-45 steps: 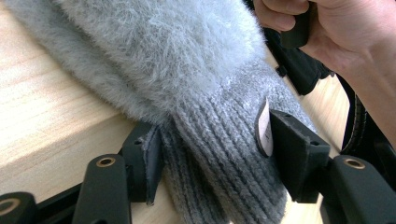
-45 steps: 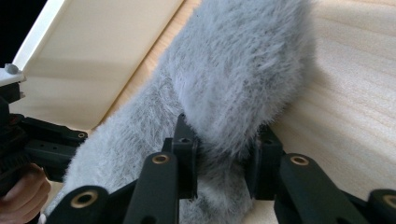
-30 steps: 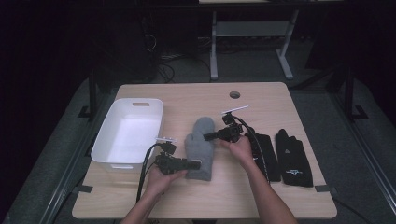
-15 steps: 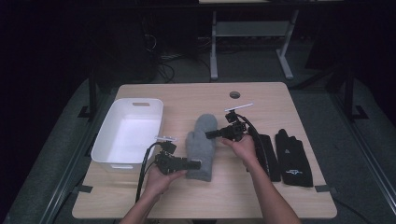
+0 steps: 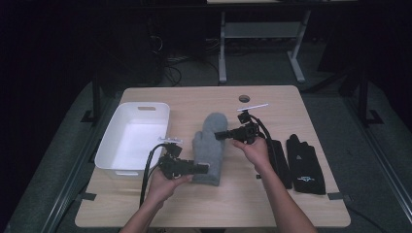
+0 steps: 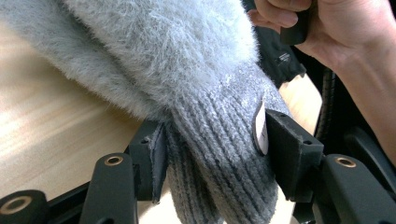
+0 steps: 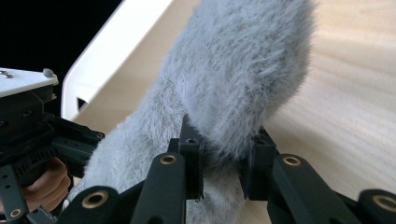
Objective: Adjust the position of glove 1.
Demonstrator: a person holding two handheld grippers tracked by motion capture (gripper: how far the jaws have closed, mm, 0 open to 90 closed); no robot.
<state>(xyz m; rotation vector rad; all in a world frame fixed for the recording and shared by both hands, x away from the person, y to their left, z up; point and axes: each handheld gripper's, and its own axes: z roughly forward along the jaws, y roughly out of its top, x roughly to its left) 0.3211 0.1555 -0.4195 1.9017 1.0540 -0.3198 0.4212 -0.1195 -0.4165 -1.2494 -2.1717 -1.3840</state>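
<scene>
Both claws (image 6: 210, 144) (image 7: 224, 168) grip the grey mitten (image 5: 209, 145), cuff and fuzzy side.

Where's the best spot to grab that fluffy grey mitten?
Judging by its shape, grip the grey mitten at its ribbed cuff, coming in level from the open end: the knit there is firmer and narrower than the fluffy body, so pads probably bite better.

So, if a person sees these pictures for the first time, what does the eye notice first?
First the fluffy grey mitten at the middle of the wooden table, gripped at both ends: the left gripper clamps its ribbed cuff, the right gripper pinches its side. Next, the white bin at the left and the black gloves at the right.
</scene>
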